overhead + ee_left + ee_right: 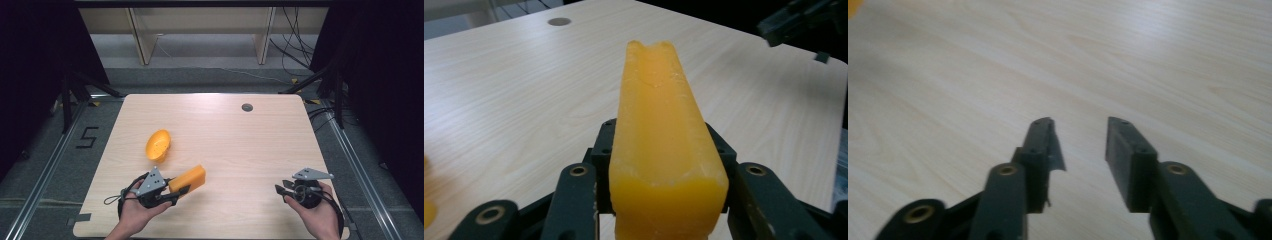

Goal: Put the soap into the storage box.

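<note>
Your left gripper (172, 192) is clamping an orange block (188, 179) near the front-left of the table (240, 145) in the high view, with the block jutting out past the jaws toward the table's middle. You are holding the right gripper (281, 189) well apart from it near the front-right edge, with nothing between its jaws. An orange bowl-shaped piece (158, 144) is lying on the table just beyond the left gripper, apart from the block.

Looking along the left gripper view, you are pinching the orange block (664, 150) only at its near end, the pads pressing on either side while most of its length is reaching forward unsupported. That is where trouble could start: the block looks smooth and waxy, so with a quick swing or a tilt of your hand it may pivot or slide out of the grip and drop onto the table. The other gripper (799, 22) is showing dark at the far upper right, at the table's edge.

Turning to the right gripper view, your right gripper (1080, 135) is standing with a narrow gap between its jaws, holding nothing, over bare wood. If you are bringing it in to the block, a careless approach could knock the free end loose.
</note>
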`<state>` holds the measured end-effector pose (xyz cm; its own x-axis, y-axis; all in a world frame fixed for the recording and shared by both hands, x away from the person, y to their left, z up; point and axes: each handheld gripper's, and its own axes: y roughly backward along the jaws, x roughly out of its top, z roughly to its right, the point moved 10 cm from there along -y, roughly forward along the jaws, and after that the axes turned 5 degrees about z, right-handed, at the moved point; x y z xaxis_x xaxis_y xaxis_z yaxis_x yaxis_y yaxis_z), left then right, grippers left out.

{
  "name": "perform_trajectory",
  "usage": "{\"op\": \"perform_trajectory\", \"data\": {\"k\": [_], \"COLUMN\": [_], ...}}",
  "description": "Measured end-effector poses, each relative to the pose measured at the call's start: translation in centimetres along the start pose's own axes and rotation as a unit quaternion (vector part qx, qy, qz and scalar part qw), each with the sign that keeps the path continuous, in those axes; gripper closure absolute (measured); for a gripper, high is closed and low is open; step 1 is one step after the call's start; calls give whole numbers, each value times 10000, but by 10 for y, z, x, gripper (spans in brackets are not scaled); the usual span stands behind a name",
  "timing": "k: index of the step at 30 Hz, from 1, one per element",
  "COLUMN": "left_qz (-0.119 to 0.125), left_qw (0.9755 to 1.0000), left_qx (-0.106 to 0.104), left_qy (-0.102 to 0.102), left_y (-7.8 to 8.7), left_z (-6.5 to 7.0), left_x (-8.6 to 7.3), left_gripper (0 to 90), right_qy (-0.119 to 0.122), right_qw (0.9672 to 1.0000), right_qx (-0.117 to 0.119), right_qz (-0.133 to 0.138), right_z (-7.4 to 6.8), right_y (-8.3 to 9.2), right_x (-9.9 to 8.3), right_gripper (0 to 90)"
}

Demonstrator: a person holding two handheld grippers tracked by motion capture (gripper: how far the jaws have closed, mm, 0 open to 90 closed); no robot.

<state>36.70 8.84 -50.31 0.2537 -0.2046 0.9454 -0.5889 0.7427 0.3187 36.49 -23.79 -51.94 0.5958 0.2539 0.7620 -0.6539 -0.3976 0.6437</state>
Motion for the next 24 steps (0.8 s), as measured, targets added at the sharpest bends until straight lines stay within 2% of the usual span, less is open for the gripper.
{"op": "perform_trajectory", "data": {"k": [1,2,3,4,6,7,8,9,10,11,12,13,14,15,16,17,18,20,21,22,23,24], "left_qz": [74,76,115,115,165,208,197,249,267,298,359,379,387,418,413,434,448,490,482,482,466,465], "left_qw": [9999,9999,9995,9995,9989,9986,9980,9971,9959,9948,9935,9924,9922,9904,9886,9869,9850,9821,9805,9787,9773,9749], "left_qx": [51,98,227,227,394,440,556,650,794,905,990,1075,1158,1281,1392,1482,1580,1707,1784,1869,1939,2027], "left_qy": [94,104,166,166,179,208,223,322,335,367,442,465,260,311,406,461,530,623,665,704,714,798], "left_y": [1,2,5,5,7,7,9,9,11,12,13,13,15,16,17,17,18,18,18,18,17,17], "left_z": [-2,-5,-10,-10,-17,-20,-25,-29,-34,-38,-43,-46,-52,-54,-56,-58,-59,-62,-64,-66,-67,-69], "left_x": [1,0,1,1,2,3,3,4,5,5,7,7,10,10,10,11,11,11,10,10,9,8], "left_gripper": [602,602,602,602,602,602,602,602,602,602,602,602,602,602,602,602,603,602,603,603,603,603], "right_qy": [118,-86,-290,-290,-686,-686,-414,-574,-574,-686,-873,-876,-728,-868,-868,-676,-654,-670,-759,-608,-593,-590], "right_qw": [9999,9995,9991,9991,9968,9968,9976,9969,9969,9962,9946,9943,9953,9941,9941,9957,9957,9960,9954,9960,9961,9962], "right_qx": [-98,-216,-242,-242,-367,-367,-414,-426,-426,-364,-403,-425,-418,-389,-389,-334,-438,-405,-450,-498,-503,-486], "right_qz": [72,229,194,194,201,201,371,319,319,407,401,425,482,529,529,529,479,421,382,424,419,414], "right_z": [6,12,12,12,15,15,21,20,20,18,14,13,15,11,11,13,15,13,12,15,16,16], "right_y": [3,7,10,10,11,11,8,9,9,7,7,7,7,5,5,4,4,3,4,4,4,4], "right_x": [1,3,3,3,0,0,1,0,0,2,2,4,6,8,8,9,7,6,5,6,6,6], "right_gripper": [700,722,723,723,708,708,693,662,662,657,652,646,645,641,641,640,639,634,634,632,630,630]}}
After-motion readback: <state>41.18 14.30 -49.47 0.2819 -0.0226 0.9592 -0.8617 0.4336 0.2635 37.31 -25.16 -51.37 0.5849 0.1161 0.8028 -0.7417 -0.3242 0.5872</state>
